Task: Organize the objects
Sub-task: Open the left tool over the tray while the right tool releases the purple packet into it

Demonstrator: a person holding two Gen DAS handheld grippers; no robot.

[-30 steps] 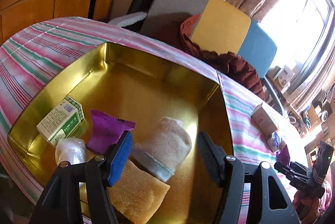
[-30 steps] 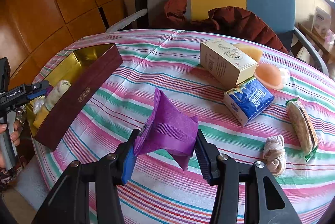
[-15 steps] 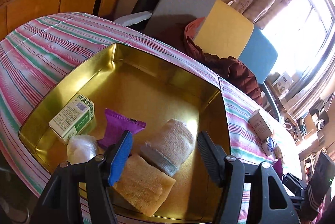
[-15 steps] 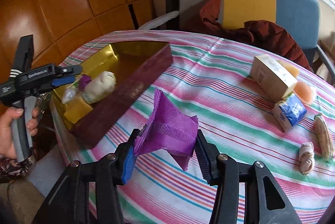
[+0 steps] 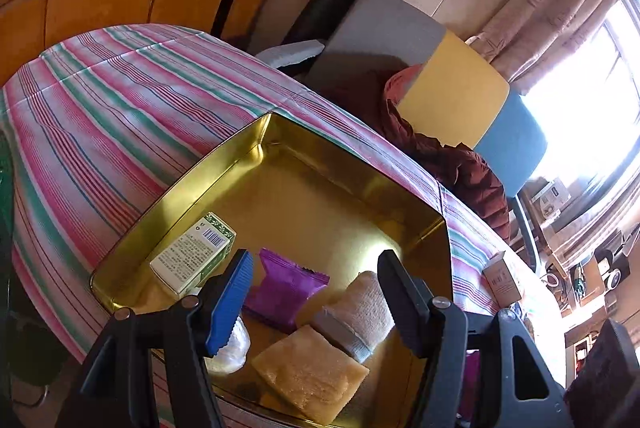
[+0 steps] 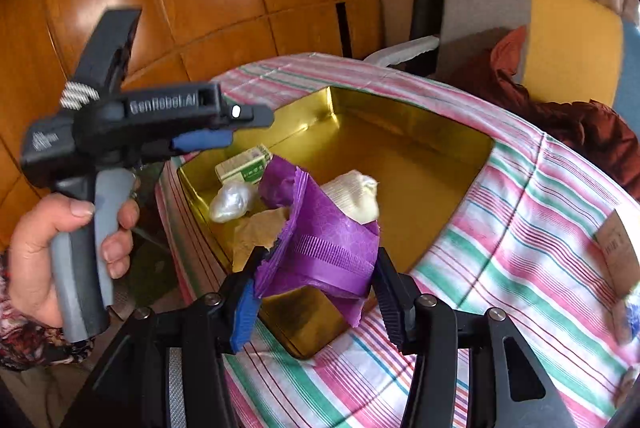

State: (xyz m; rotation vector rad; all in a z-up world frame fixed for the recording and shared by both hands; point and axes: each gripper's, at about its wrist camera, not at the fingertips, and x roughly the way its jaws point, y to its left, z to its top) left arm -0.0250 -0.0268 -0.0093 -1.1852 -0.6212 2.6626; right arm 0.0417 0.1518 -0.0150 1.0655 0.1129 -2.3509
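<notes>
The step in hand is the carrying of one more thing to the gold tin (image 6: 448, 155), which sits on the striped bench (image 6: 532, 228) and already holds most of what has been gathered. The right tongs (image 6: 316, 292) pinch a purple packet (image 6: 324, 236) between their pads, and in the right wrist view the packet hangs over the near corner of the tin, above its rim rather than inside it. The next move, as I judge it, calls for bringing the packet further over a bare patch of the gold floor, lowering it below the rim and only then spreading the tongs, so that it drops flat and does not catch on the wall or slide out onto the cloth. The packet is a crinkled foil-like wrapper, purple with a ribbed sealed band across it and a saw-toothed edge; it is squeezed into folds by the grip and looks light and easily crushed. The left tongs (image 5: 312, 292) stand spread with nothing between them, hovering above the near end of the tin, held by a hand (image 6: 60, 248) on a grey grip. Below them in the tin lie a green and white carton (image 5: 192, 256), a second purple packet (image 5: 284, 288), a rolled beige cloth (image 5: 360, 312), a yellowish sponge-like slab (image 5: 308, 376) and a pale wrapped lump (image 5: 236, 348), all crowded at that end, while the far half of the tin is bare.
</notes>
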